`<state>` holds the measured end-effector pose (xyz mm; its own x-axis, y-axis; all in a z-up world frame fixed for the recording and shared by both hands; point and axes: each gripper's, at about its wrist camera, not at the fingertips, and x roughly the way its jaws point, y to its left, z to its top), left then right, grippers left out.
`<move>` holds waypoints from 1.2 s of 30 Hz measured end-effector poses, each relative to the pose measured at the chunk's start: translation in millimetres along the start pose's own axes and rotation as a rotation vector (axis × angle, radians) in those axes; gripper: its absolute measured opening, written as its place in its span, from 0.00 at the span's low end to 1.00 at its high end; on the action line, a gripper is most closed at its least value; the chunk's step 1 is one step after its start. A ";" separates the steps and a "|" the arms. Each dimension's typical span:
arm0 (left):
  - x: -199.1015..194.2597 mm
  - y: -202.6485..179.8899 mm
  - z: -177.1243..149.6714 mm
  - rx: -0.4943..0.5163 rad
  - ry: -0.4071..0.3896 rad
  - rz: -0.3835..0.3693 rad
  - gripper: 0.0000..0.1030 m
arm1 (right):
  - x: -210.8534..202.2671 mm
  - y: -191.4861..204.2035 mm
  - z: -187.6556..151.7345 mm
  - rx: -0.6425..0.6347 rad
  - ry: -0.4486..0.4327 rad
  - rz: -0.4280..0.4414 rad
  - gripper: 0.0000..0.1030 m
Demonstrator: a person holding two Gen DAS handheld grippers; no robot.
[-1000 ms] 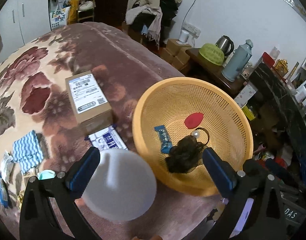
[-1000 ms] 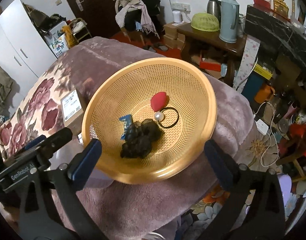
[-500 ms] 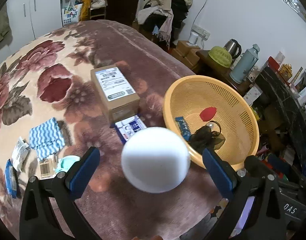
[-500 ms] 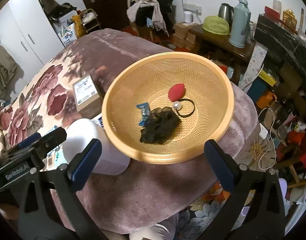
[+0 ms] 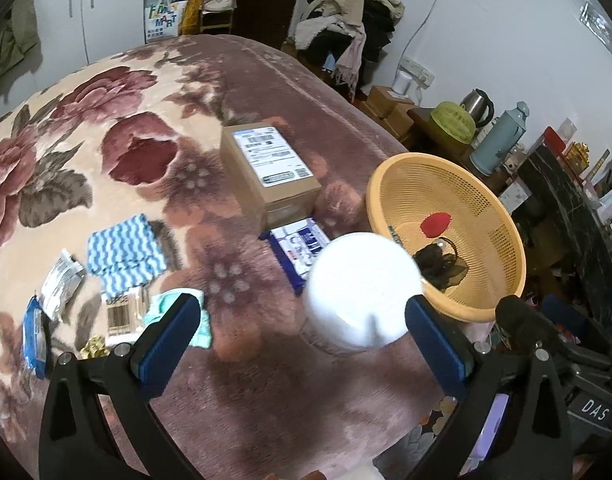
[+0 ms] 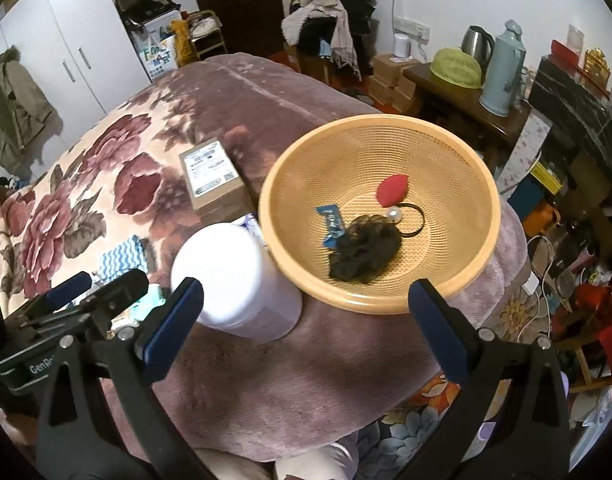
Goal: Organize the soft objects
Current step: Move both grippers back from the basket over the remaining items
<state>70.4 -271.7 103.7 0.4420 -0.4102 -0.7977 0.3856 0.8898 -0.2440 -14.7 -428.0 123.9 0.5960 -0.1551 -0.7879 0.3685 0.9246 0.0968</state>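
A yellow mesh basket [image 6: 458, 148] [image 5: 390, 184] sits at the bed's near right edge. It holds a black scrunchie [image 6: 366, 250] [image 5: 438, 266], a red pad [image 6: 392, 190], a pearl hair tie [image 6: 410, 220] and a blue packet [image 6: 332, 220]. A blue striped cloth [image 5: 124, 254] and a mint cloth [image 5: 174, 312] lie on the floral blanket at the left. My left gripper [image 5: 302, 340] is open and empty above the blanket. My right gripper [image 6: 306, 320] is open and empty in front of the basket.
A white lidded jar [image 5: 362, 288] [image 6: 234, 280] stands just left of the basket. A cardboard box [image 5: 268, 172] and a blue-white pack [image 5: 300, 246] lie behind it. Small packets [image 5: 60, 284] lie at the left. A side table with kettles [image 6: 466, 72] is at the right.
Both grippers have pulled back and up from the basket, so more of the bed shows. The left view has swung left. The scrunchie stays in the basket.
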 end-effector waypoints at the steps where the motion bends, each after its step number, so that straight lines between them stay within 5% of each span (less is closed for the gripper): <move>1: -2.0 4.4 -1.5 -0.003 0.000 0.003 0.99 | -0.6 4.5 -1.3 -0.007 0.000 0.003 1.00; 36: -29.3 146.3 -85.3 -0.120 0.058 0.128 0.99 | 13.6 138.1 -77.6 -0.187 0.098 0.091 1.00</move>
<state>44.7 -112.4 44.4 0.4324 -0.2832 -0.8560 0.2281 0.9529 -0.2000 -11.1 -275.5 79.2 0.5451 -0.0415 -0.8373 0.1720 0.9831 0.0633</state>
